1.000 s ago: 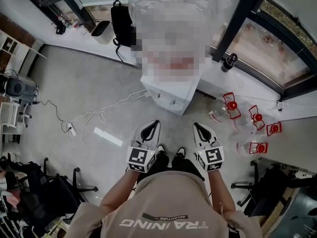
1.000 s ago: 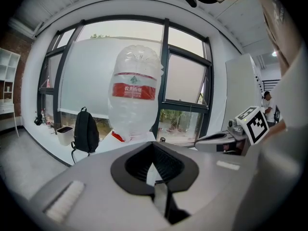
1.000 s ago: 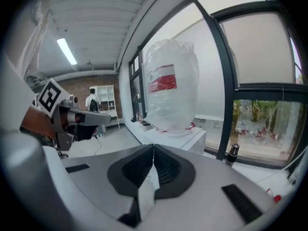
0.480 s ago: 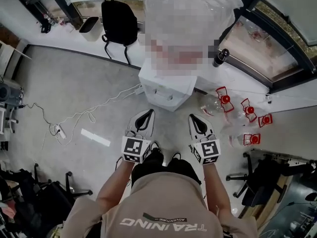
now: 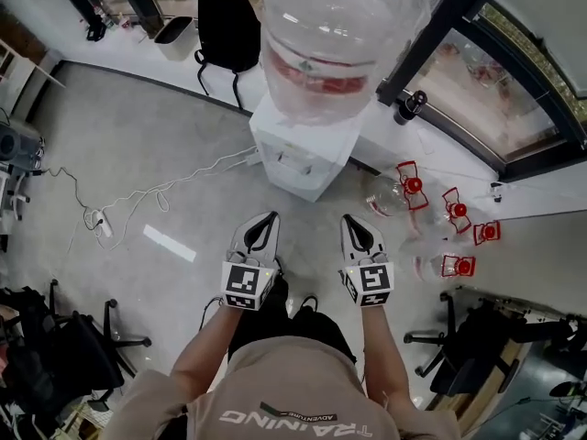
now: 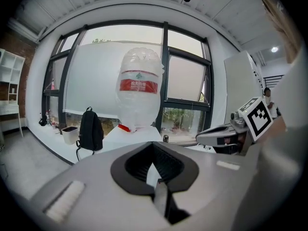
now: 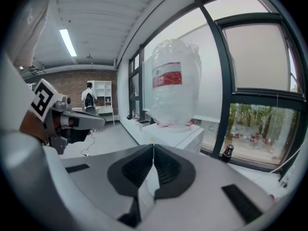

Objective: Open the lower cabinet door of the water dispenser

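Note:
The white water dispenser (image 5: 303, 154) stands by the window with a big clear bottle (image 5: 339, 35) on top. I see it from above, so its lower cabinet door is hidden in the head view. My left gripper (image 5: 270, 218) and right gripper (image 5: 348, 220) hover side by side over the floor just in front of it, both shut and empty. In the left gripper view the bottle (image 6: 139, 88) rises beyond my shut left gripper (image 6: 154, 146). In the right gripper view the dispenser top (image 7: 185, 134) and bottle (image 7: 174, 83) lie ahead of my shut right gripper (image 7: 153, 146).
A black backpack (image 5: 227, 21) and a white bin (image 5: 174, 35) sit left of the dispenser. Several empty bottles with red handles (image 5: 431, 209) lie on its right. A white cable and power strip (image 5: 96, 220) trail across the floor. Office chairs (image 5: 83, 346) stand behind.
The head view has shifted, so the dispenser sits higher in the picture. Both grippers have sunk a little and drifted left, still shut and side by side.

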Available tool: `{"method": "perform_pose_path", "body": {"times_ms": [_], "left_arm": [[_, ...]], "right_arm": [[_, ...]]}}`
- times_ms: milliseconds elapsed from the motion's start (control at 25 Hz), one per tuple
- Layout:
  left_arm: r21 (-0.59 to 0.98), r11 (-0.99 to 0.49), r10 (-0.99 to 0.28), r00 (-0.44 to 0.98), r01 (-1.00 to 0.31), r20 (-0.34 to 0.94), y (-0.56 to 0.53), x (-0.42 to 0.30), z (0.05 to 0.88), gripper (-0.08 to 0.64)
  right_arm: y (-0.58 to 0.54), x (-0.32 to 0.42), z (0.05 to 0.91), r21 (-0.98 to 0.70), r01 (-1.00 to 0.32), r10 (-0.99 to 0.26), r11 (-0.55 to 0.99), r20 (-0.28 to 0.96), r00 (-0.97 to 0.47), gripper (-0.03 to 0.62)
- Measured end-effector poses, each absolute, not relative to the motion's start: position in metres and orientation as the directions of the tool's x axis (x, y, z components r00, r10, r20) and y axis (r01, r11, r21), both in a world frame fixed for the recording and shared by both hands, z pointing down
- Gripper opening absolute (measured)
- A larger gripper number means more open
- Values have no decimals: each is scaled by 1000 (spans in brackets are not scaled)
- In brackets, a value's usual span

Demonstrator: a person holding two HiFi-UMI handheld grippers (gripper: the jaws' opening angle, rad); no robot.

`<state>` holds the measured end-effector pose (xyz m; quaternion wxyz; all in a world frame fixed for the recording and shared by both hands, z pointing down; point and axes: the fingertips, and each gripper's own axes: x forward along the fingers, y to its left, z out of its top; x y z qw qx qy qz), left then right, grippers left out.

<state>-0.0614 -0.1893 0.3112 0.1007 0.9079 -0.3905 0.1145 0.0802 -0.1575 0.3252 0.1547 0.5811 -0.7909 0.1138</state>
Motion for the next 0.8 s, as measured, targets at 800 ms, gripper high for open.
{"method": "perform_pose_path", "body": {"times_ms": [800], "left_arm": [[109,-574,-770,580,-812,266,-217,-33,578,8]], "right_arm": [[-177,126,637,-21,-935,-858,355,389,-335,12]]}}
